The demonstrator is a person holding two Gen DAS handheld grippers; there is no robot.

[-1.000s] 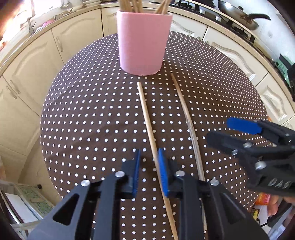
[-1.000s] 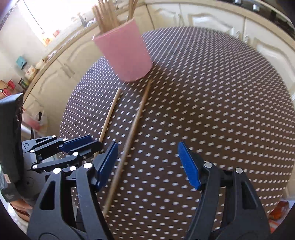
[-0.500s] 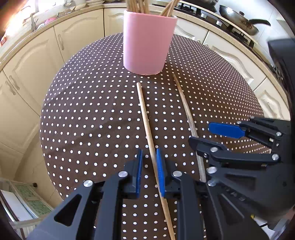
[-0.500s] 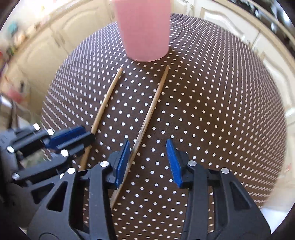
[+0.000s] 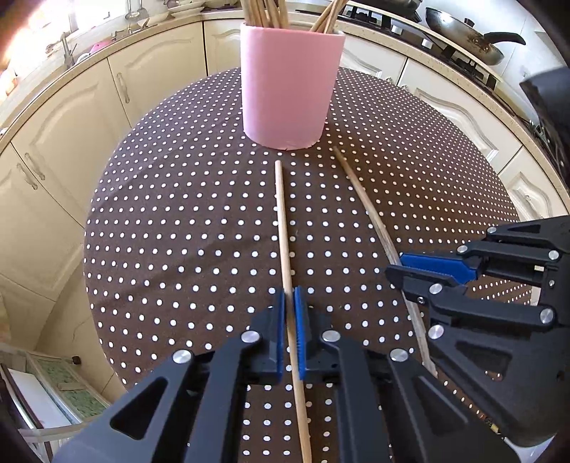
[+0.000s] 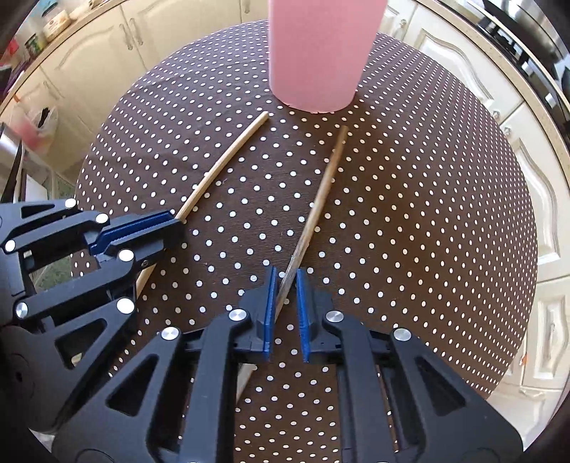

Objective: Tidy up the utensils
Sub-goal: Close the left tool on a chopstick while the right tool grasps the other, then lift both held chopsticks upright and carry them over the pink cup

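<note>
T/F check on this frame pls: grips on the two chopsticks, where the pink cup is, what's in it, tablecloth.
1. The left gripper is shut on a chopstick lying on the table. True.
2. The right gripper hangs wide open, nothing between its pads. False: its pads are closed in around the second chopstick.
3. The pink cup lies on its side. False: it stands upright beyond the far ends of both chopsticks.
4. The cup already holds wooden sticks. True.
5. The tablecloth is plain white. False: it is brown with white dots.
</note>
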